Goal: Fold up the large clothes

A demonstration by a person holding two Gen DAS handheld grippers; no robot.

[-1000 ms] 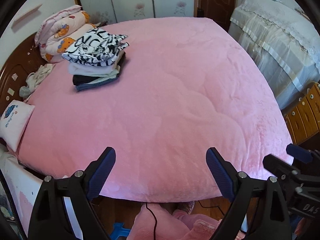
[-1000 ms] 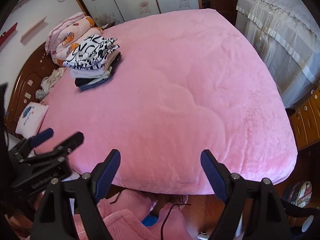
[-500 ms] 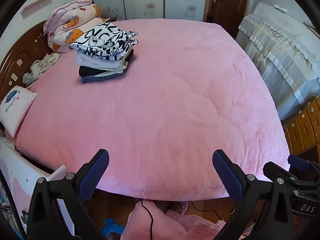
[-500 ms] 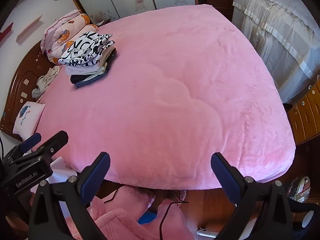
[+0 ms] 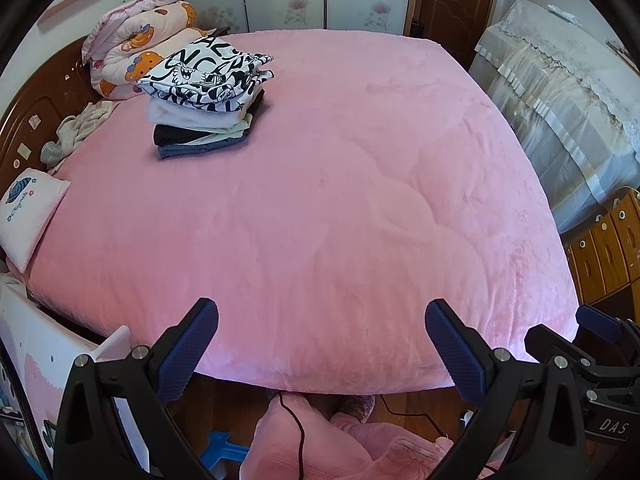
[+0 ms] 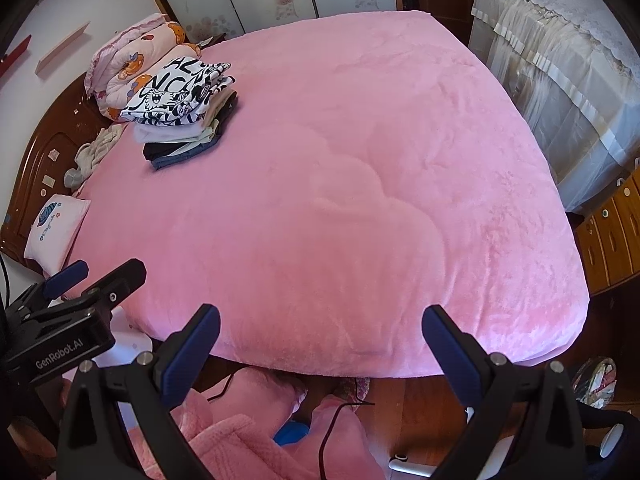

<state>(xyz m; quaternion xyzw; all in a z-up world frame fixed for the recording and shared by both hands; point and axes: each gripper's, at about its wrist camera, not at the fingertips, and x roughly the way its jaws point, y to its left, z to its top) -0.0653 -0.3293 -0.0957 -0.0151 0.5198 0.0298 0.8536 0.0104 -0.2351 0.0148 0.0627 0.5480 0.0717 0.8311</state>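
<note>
Left wrist view: the left hand-held gripper (image 5: 322, 342) stood released, its blue-padded jaws wide apart and holding nothing, hovering off the near edge of the pink plush bed cover (image 5: 340, 208). The stack of folded clothes, topped by a black-and-white printed garment (image 5: 206, 94), lay well ahead and to the left of this hand-held gripper, near the rolled cartoon-print quilt (image 5: 136, 44). The stack's long axis ran across the bed, left to right. The right hand-held gripper (image 5: 592, 354) showed at the lower right edge.

Right wrist view: the right hand-held gripper (image 6: 320, 344) was likewise released and empty. The same stack (image 6: 180, 112) lay far ahead and further to its left; the left hand-held gripper (image 6: 76, 300) sat between, so the left was judged the nearer hand. No unfolded large garment lay on the bed cover (image 6: 360, 184). A crumpled pale cloth (image 6: 94, 152) lay by the headboard, beyond the stack.
</note>
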